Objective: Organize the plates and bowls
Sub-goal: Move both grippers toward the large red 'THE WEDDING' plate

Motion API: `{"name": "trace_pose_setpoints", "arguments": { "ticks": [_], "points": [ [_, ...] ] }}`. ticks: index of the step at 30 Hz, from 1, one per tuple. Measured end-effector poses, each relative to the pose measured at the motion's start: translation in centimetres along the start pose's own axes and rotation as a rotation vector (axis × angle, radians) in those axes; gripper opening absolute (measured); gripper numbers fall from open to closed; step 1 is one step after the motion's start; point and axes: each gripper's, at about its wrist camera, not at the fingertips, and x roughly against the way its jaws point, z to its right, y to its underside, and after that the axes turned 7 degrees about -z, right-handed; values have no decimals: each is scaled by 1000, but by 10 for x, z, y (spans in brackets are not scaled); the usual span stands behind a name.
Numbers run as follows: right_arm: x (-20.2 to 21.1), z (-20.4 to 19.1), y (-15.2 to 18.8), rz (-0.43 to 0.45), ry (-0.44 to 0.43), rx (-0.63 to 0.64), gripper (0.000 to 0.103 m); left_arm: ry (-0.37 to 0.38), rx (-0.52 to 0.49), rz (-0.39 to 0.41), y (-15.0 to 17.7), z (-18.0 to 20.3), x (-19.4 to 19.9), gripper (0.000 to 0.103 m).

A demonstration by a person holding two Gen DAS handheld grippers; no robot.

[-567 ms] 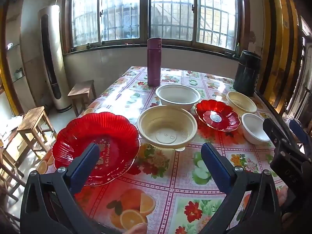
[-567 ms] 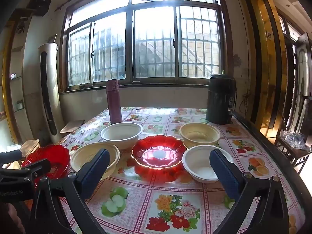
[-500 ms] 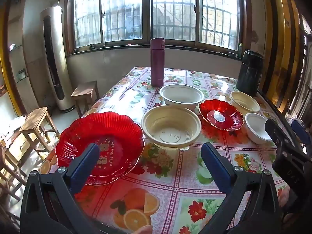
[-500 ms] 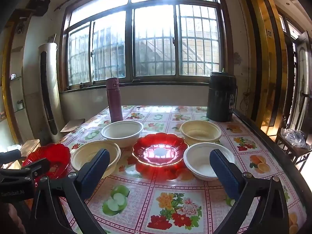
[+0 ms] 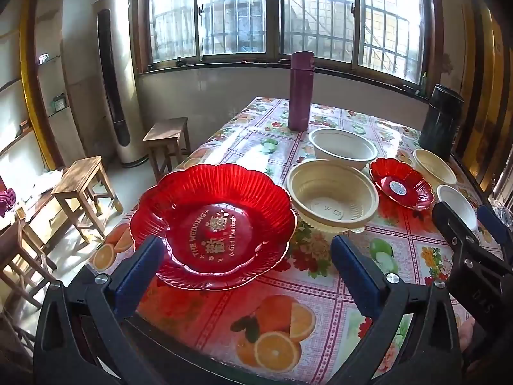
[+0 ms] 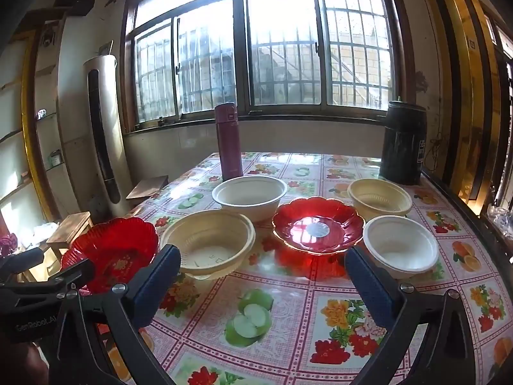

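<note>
1. While both grippers are held above the near edge of the bench (image 5: 320,292), nothing is gripped by either.
2. The left gripper (image 5: 247,266) is held with its fingers (image 5: 138,269) wide apart, and the near rim of the big red plate (image 5: 211,224) is seen between them; whether it is touched cannot be told.
3. The right gripper (image 6: 261,280) is likewise held with its fingers (image 6: 368,284) spread, with bare tablecloth between the tips.
4. The big red plate is placed at the bench's near left corner, just beside a cream bowl (image 5: 332,197).
5. A white bowl (image 5: 343,147) is set behind the cream bowl, near a purple flask (image 5: 300,91).
6. A small red plate (image 6: 318,224) is seen right of the cream bowl, with a small white bowl (image 6: 400,247) just beside it on the right and a second cream bowl (image 6: 380,199) behind.
7. A dark canister (image 6: 403,142) is stood at the far right corner.
8. Wooden stools (image 5: 81,181) are seen on the floor at the left.
</note>
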Motion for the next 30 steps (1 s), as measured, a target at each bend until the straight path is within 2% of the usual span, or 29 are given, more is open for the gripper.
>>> {"name": "trace_pose_setpoints", "arguments": {
  "ticks": [9,17,30],
  "points": [
    [-9,-44,-4,-36,-77,64,103,-69,74,-32,4,-47,-23,103],
    [-25,-90,-9,-83,-133,100,103,-172,169,-57,-4,-96,-36,103],
    [-62,-124,-5,-200,-159,105,103,-176,205,-139,-15,-130,-69,103]
  ]
}}
